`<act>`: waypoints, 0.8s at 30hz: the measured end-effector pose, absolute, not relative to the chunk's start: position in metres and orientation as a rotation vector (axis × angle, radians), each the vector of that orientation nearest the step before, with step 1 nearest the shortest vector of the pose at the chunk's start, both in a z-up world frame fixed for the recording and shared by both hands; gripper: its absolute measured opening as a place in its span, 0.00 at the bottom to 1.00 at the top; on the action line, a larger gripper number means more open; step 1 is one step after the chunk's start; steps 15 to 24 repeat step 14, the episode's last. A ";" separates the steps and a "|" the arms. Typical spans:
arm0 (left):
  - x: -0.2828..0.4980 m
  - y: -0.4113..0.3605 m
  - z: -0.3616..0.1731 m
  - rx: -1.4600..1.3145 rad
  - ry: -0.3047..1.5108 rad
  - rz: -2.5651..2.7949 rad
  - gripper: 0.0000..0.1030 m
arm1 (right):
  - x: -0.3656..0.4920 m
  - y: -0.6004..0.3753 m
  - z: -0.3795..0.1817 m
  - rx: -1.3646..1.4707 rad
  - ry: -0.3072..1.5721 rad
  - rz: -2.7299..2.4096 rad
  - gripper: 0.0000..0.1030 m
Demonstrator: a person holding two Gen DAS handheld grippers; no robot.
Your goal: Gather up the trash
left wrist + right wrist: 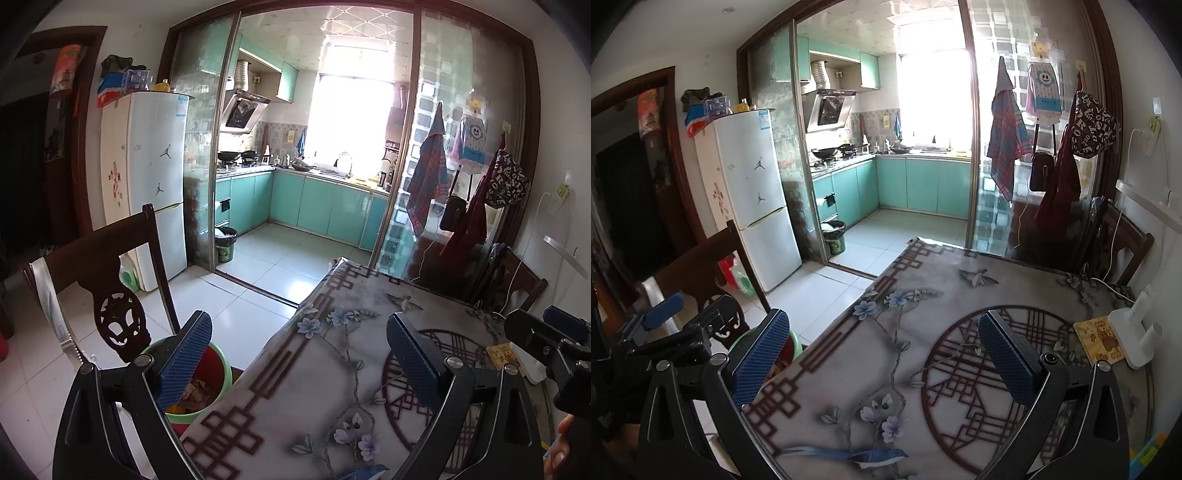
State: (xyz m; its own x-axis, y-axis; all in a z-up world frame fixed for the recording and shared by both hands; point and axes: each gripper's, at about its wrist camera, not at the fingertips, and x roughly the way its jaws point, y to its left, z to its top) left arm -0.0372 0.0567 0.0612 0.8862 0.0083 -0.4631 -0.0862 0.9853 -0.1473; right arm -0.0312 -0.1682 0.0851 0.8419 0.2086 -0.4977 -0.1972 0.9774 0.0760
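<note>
Both grippers are held up over the table, pointing toward the kitchen, and both are empty. The left gripper has its jaws spread wide with nothing between the blue pads, just tablecloth and floor showing through the gap. Its left pad hangs out past the table edge, right over the bin; its right pad sits over the round lattice print. The right gripper is the same deal: wide open, holding nothing, hovering over the middle of the table.

They're side by side. In the left view the right gripper's side pokes in at the right edge, with a bit of a hand under it. In the right view the left gripper shows at the left edge, seen side-on.

The trash is down in the bin, a green tub with a red inside, on the floor against the table's left edge beside the chair. The left view looks into it: scraps, something orange. The right view only catches a sliver of its rim behind the left pad.

What the right view gets better is the table's right side: a yellow card with a white gadget touching its edge, cable running off to the wall. In the left view those are mostly hidden behind the other gripper.

Beyond that: fridge, another small bin by the kitchen's sliding door.
</note>
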 end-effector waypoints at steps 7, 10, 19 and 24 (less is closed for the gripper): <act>-0.032 0.060 0.059 -0.160 0.486 0.047 0.93 | -0.031 -0.168 0.085 0.027 0.531 0.214 1.00; -0.028 0.060 0.056 -0.159 0.498 0.033 0.93 | -0.027 -0.168 0.082 0.031 0.538 0.208 1.00; -0.020 0.053 0.049 -0.144 0.522 0.006 0.93 | -0.020 -0.174 0.074 0.044 0.562 0.199 1.00; -0.020 0.053 0.049 -0.144 0.522 0.006 0.93 | -0.020 -0.174 0.074 0.044 0.562 0.199 1.00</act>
